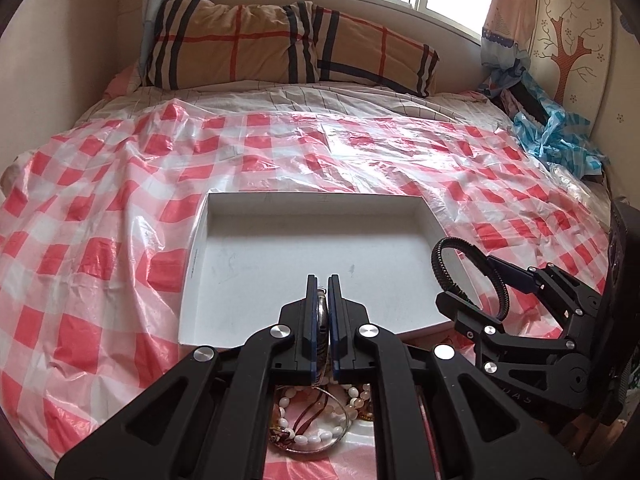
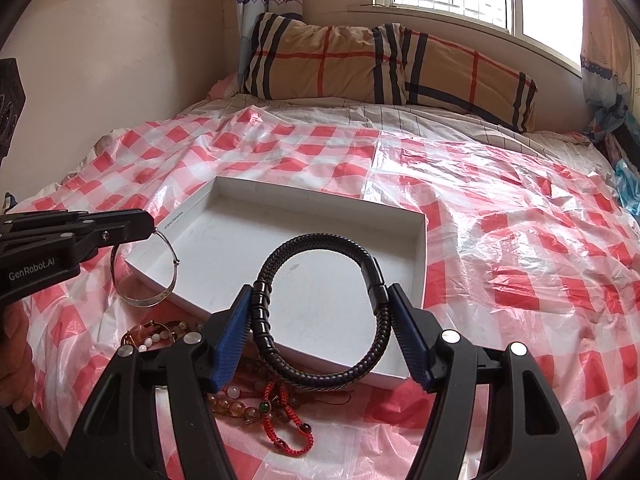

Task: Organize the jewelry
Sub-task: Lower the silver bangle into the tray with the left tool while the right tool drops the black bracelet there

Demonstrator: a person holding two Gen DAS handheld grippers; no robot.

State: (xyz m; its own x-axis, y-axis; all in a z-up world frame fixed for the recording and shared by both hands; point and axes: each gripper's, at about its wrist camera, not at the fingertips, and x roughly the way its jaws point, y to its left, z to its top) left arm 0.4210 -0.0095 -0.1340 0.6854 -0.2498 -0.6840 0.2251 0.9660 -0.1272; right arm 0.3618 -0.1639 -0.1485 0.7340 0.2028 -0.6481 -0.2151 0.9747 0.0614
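A shallow white box lies on the red-checked plastic sheet on the bed. My left gripper is shut on a thin silver bangle, seen edge-on between its pads, above the box's near left edge. My right gripper is shut on a black braided bracelet, held above the box's near right side. A pile of bead and red cord bracelets lies on the sheet in front of the box.
A plaid pillow lies at the head of the bed under a window. A wall runs along the left. Crumpled blue plastic sits at the right edge of the bed.
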